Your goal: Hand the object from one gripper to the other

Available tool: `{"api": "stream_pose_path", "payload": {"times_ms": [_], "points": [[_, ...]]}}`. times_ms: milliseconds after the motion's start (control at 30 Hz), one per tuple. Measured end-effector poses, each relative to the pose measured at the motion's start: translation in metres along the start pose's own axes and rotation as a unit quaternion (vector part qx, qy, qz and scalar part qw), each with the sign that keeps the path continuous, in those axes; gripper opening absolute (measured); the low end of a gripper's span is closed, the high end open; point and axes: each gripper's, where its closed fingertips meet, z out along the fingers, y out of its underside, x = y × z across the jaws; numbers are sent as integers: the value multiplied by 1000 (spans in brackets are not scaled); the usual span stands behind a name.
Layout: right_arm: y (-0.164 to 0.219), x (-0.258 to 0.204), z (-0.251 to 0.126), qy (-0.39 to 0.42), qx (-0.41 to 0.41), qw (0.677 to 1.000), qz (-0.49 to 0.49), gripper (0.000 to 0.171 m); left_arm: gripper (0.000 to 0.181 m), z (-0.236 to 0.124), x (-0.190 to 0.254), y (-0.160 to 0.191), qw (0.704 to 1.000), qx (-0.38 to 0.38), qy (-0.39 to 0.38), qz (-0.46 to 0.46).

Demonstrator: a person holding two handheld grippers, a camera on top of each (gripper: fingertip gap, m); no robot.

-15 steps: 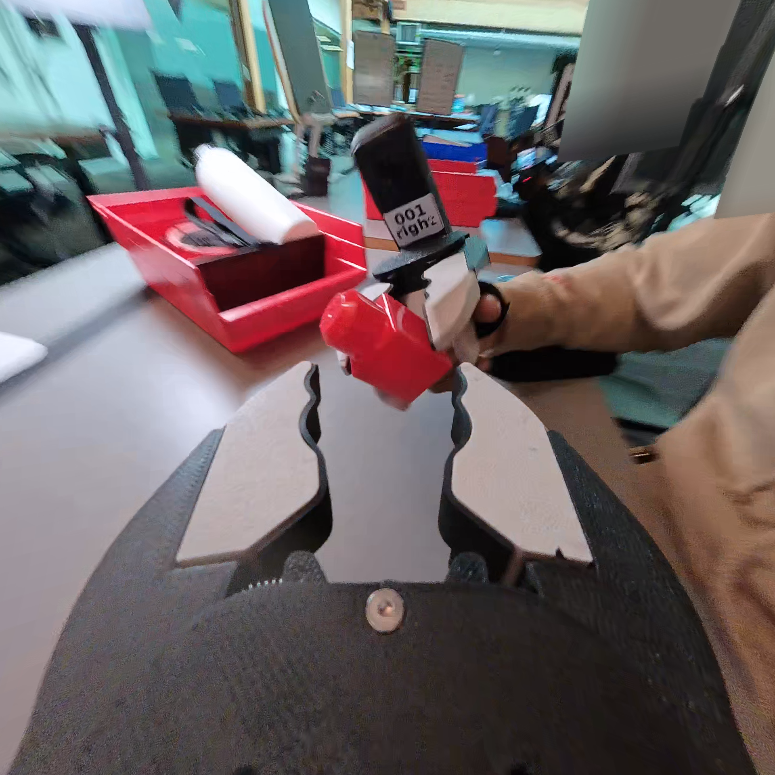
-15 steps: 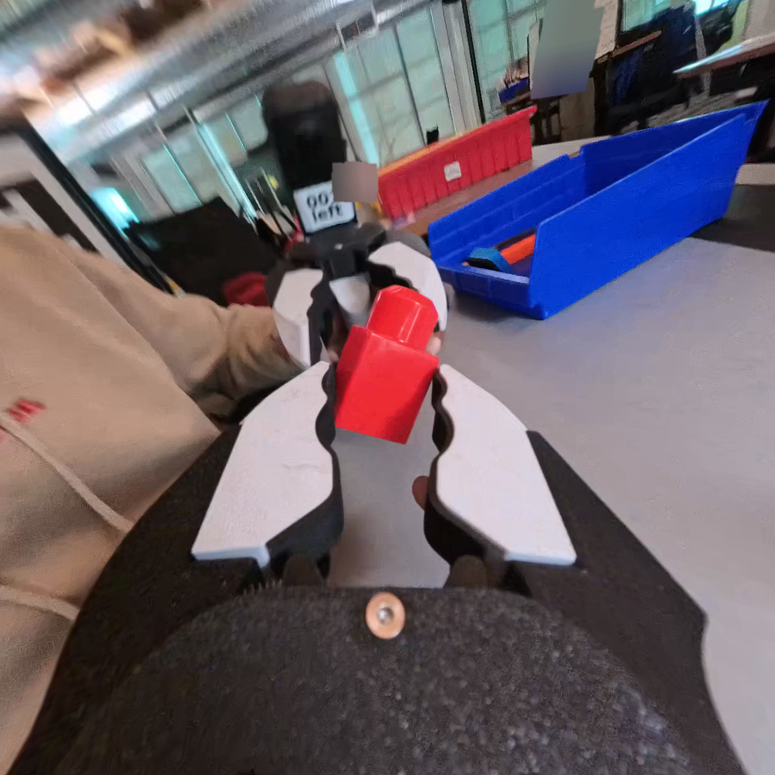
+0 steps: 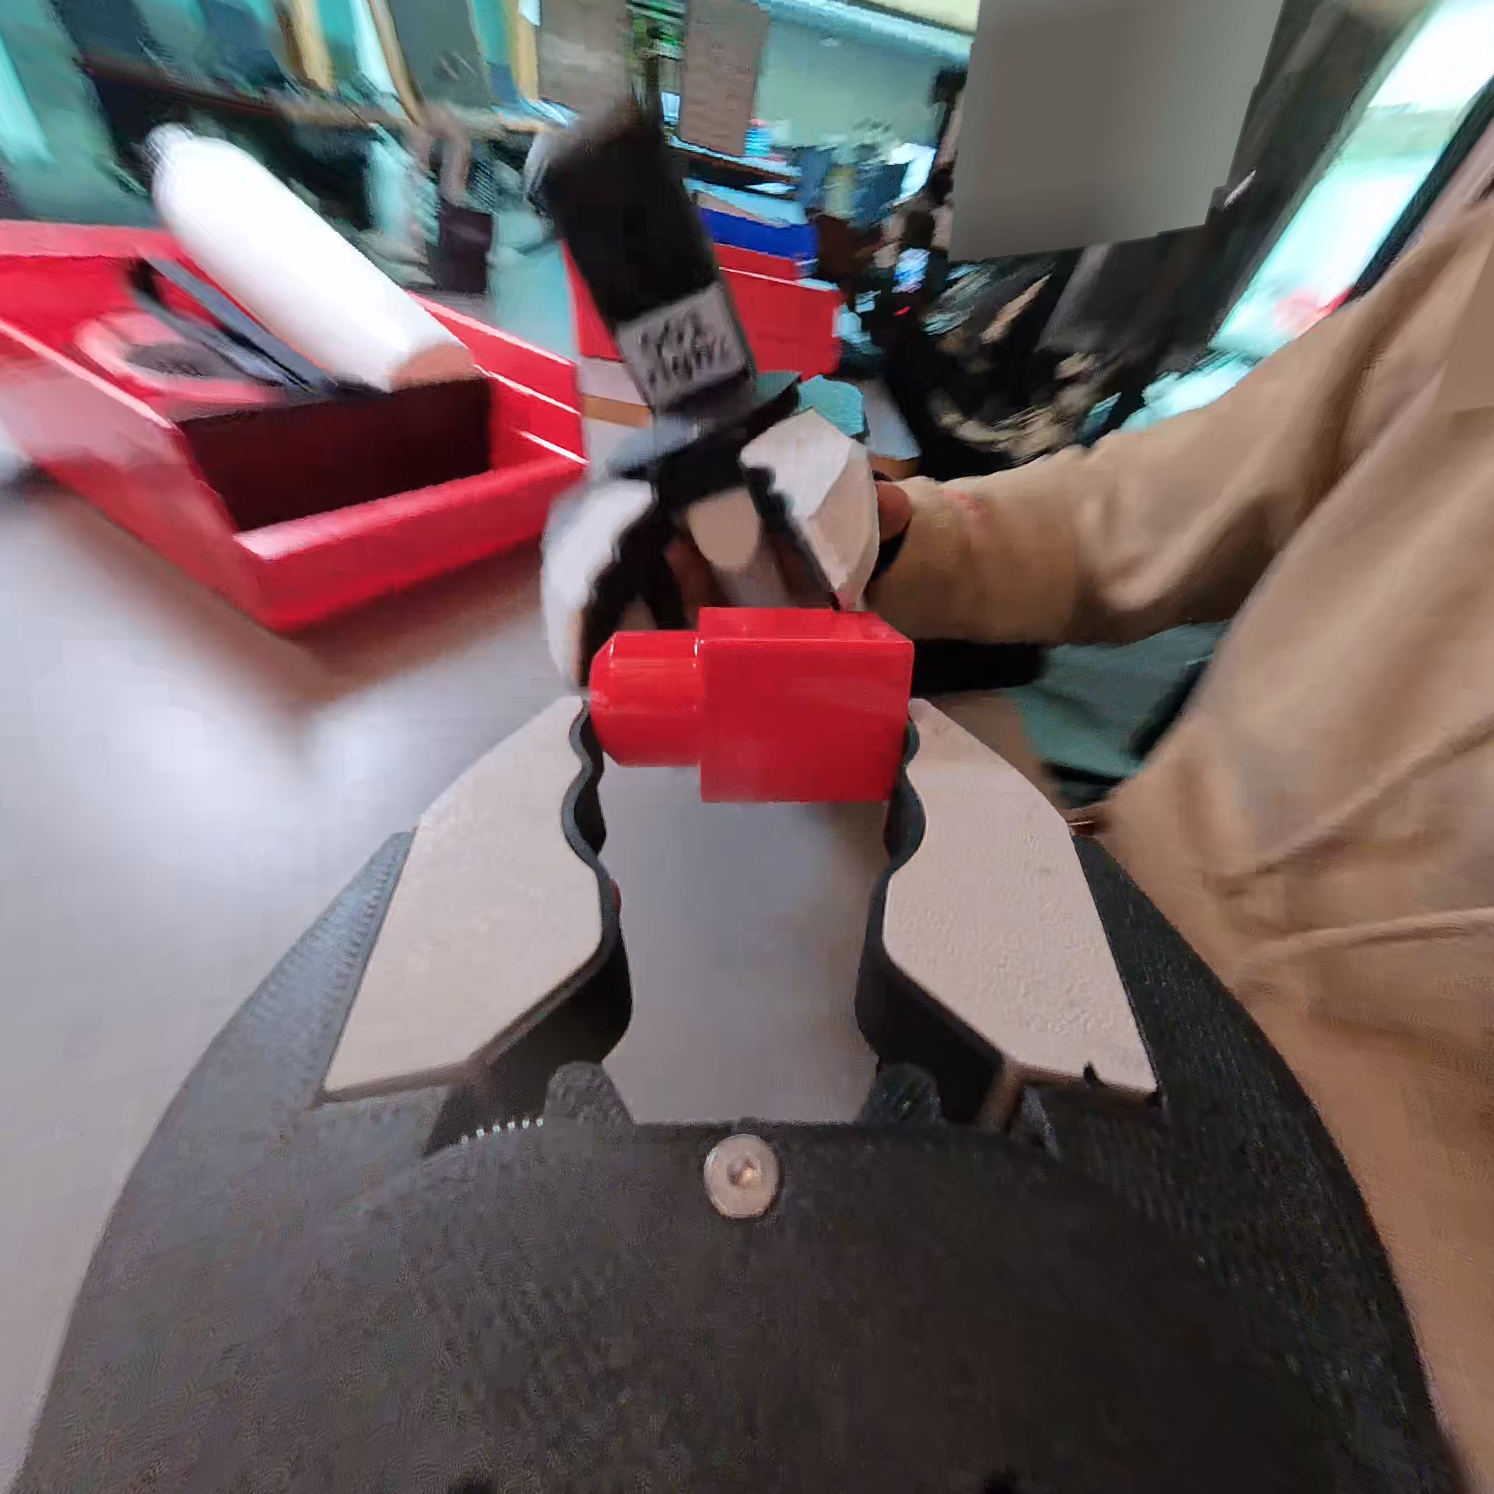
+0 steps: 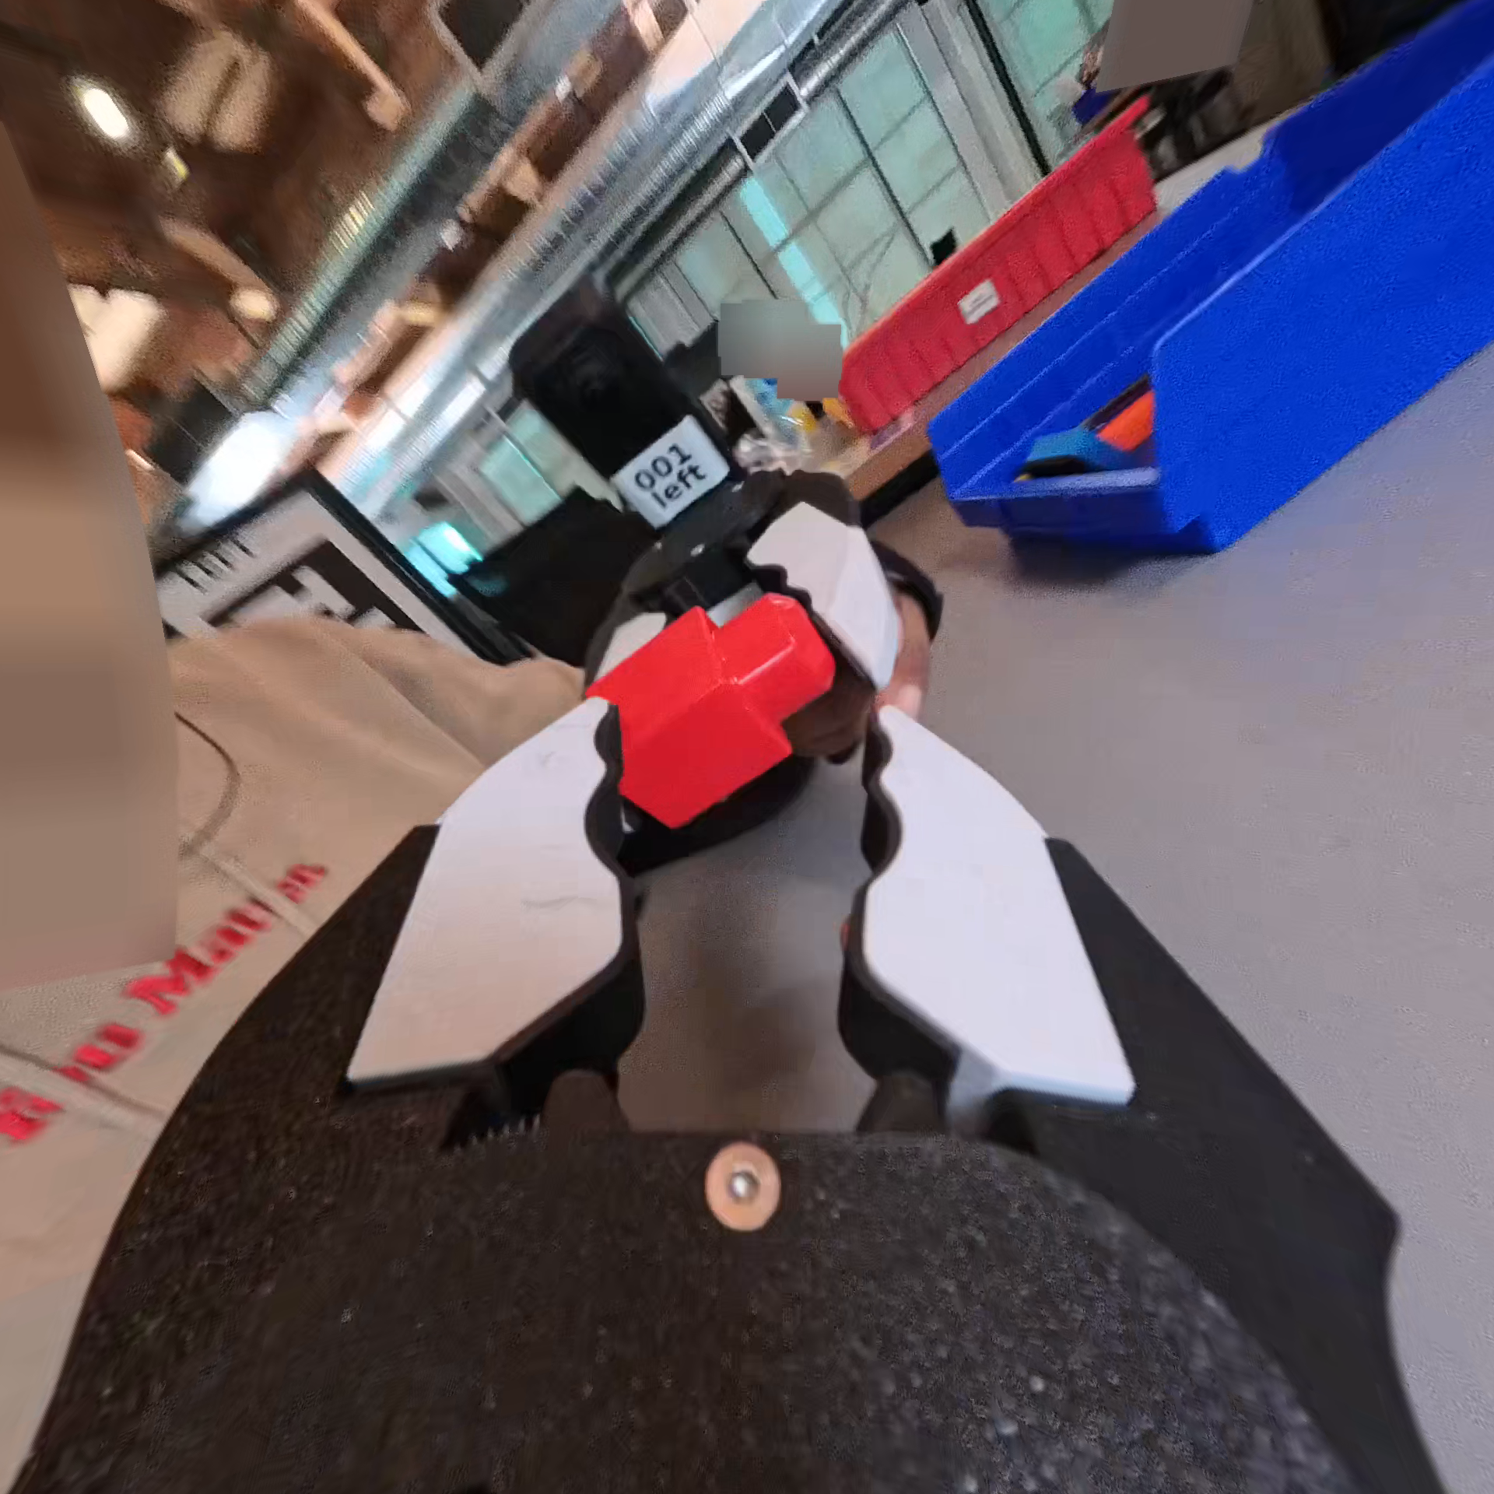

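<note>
So, L wrist view, left to right: a red bin [image 3: 388, 550] with a white roll [image 3: 299, 259] propped in it, far left. Centre: the red block [image 3: 776, 711] lies crosswise at the tips of the left gripper [image 3: 748, 728], long axis left-right, stud end on the left finger, flat base on the right finger, so it's clamped end to end, off the table [image 3: 162, 808]. Just behind it is the right gripper [image 3: 707, 622], blurred, jaws spread. Far right is a tan sleeve [image 3: 1213, 485].

R wrist view adds what the L can't: clear space between block and the right gripper's right finger, so it's let go; the block sits nearer its left finger, contact unclear. Handoff looks done; right needs to back straight off. A blue bin [image 4: 1293, 404] shows only here.
</note>
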Motion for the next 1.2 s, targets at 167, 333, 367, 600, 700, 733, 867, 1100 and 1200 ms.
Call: {"api": "stream_pose_path", "payload": {"times_ms": [167,333,367,600,700,733,867,1100,1200], "points": [[21,0,-21,99,-139,903,-395,63,69,-4,34,26,940,-73,225,-244],[81,-16,9,55,-243,836,-489,65,69,-9,66,55,895,-163,332,-248],[88,-19,15,54,-247,823,-508,60,68,-7,70,56,893,-169,336,-248],[22,2,-11,168,-200,838,-479,45,60,-5,10,12,958,-19,182,-222],[-79,60,-94,385,-163,809,-413,45,55,-26,-37,-13,985,64,38,-154],[-109,86,-132,465,-169,782,-380,45,54,-32,-48,-16,989,75,-5,-129],[-177,179,-247,643,-202,704,-224,45,49,-41,-72,-11,989,70,-113,-57],[-225,255,-288,674,-76,727,-108,60,49,-35,-82,9,986,24,-164,-11],[-242,225,-268,641,-22,748,-172,57,48,-43,-85,0,983,38,-182,1]]}}
